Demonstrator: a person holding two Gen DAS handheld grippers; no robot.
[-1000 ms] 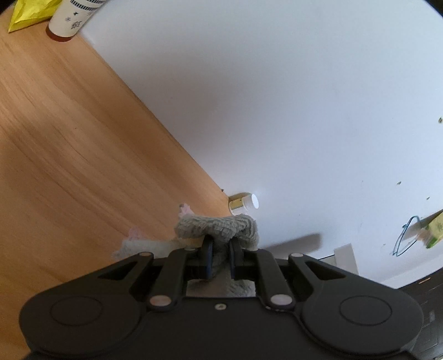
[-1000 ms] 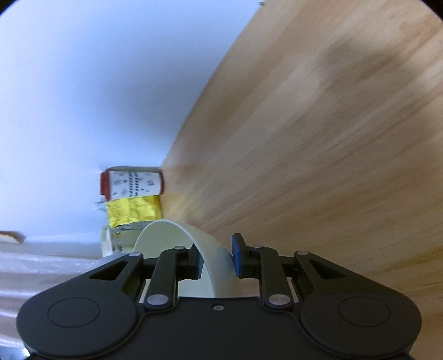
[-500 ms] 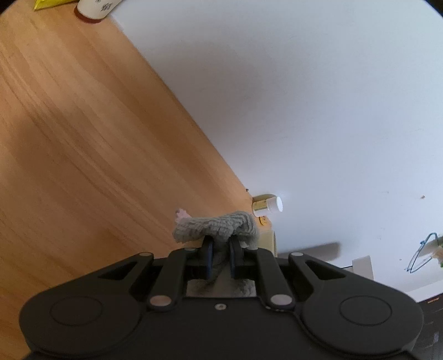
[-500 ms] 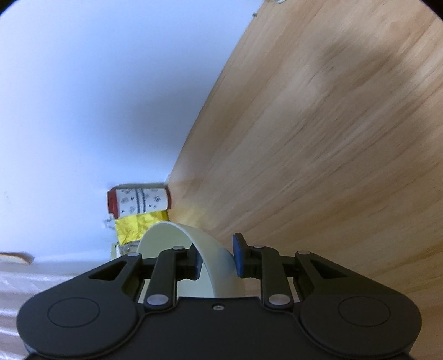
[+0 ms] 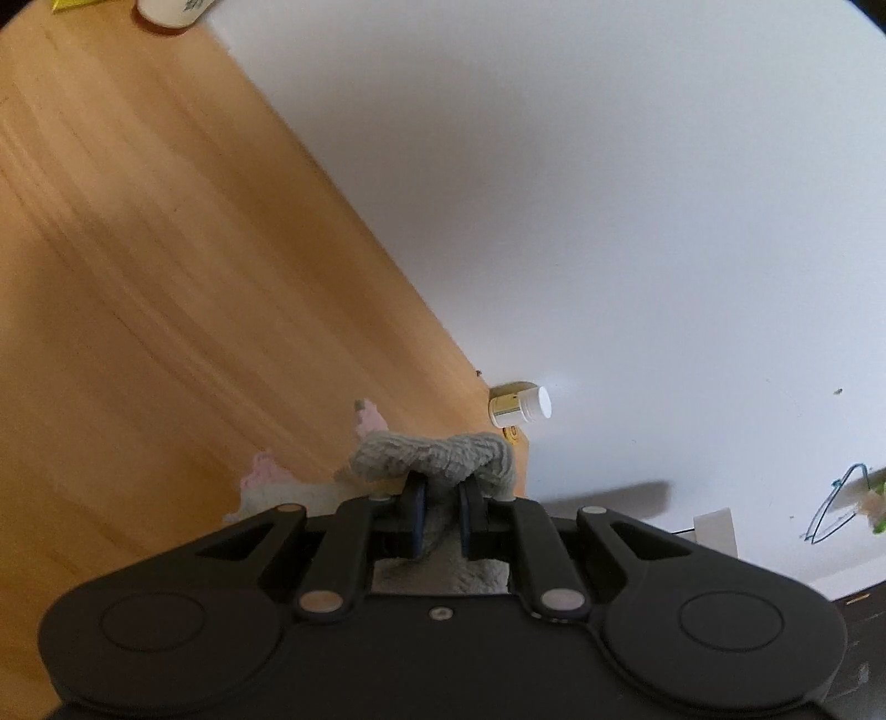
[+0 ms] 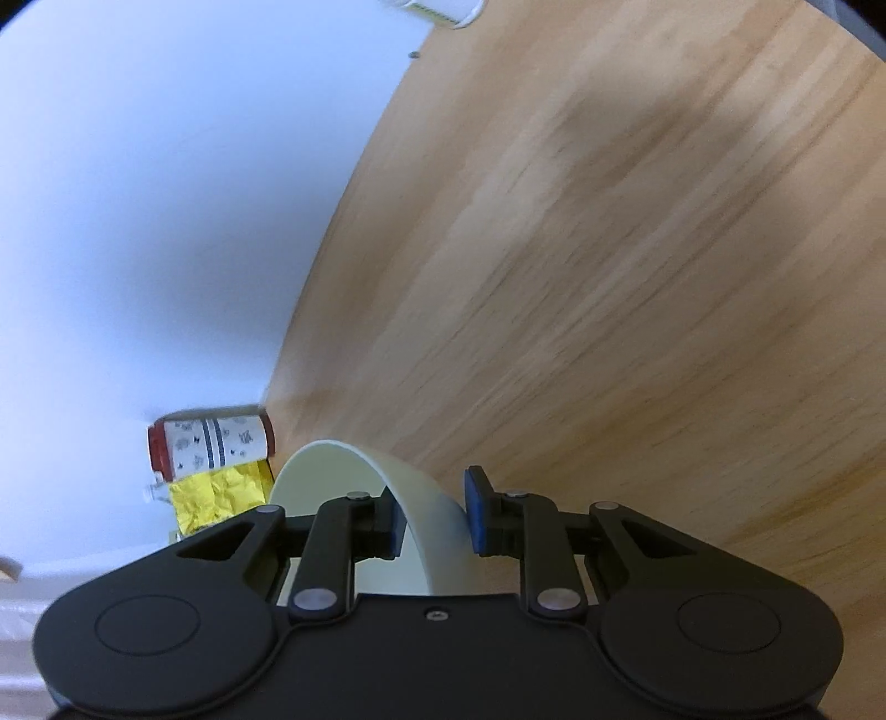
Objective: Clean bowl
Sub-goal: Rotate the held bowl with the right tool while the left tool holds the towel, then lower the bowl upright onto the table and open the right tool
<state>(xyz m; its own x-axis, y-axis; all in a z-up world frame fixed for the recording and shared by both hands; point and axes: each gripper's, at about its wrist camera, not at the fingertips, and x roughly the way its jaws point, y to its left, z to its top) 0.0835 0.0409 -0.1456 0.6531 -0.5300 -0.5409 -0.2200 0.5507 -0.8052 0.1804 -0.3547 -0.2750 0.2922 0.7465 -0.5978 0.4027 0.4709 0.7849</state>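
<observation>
Meanwhile, both wrist views had rolled further than a second earlier. In the left view the patterned canister (image 5: 166, 8) slid almost off the top edge, and the small white-capped bottle (image 5: 519, 407) by the wall moved right. In the right view the same canister (image 6: 210, 440) and the crumpled yellow wrapper (image 6: 219, 495) shifted right and grew larger, so the right tool had probably swung toward that corner of the wooden table (image 6: 609, 277).

Grips were unchanged. The left gripper (image 5: 442, 512) stayed clamped, jaws narrow, on a grey knitted cloth (image 5: 437, 454), with a pink-edged fold hanging below it over the table. The right gripper (image 6: 432, 515) kept the pale cream bowl (image 6: 354, 482) by its rim, one finger inside and one outside. The jaws stood moderately apart around the wall, and contact of the outer blue pad could not be confirmed. The bowl was lifted and tilted on edge, clear of the table.

Judgement: cloth and bowl appeared in neither shared view, so wiping had not visibly begun. The tools seemed to be reorienting to bring the cloth to the bowl.

Labels: the canister carried small dark motifs and a striped band, and the bottle a yellow-edged label. No writing was legible on either.
</observation>
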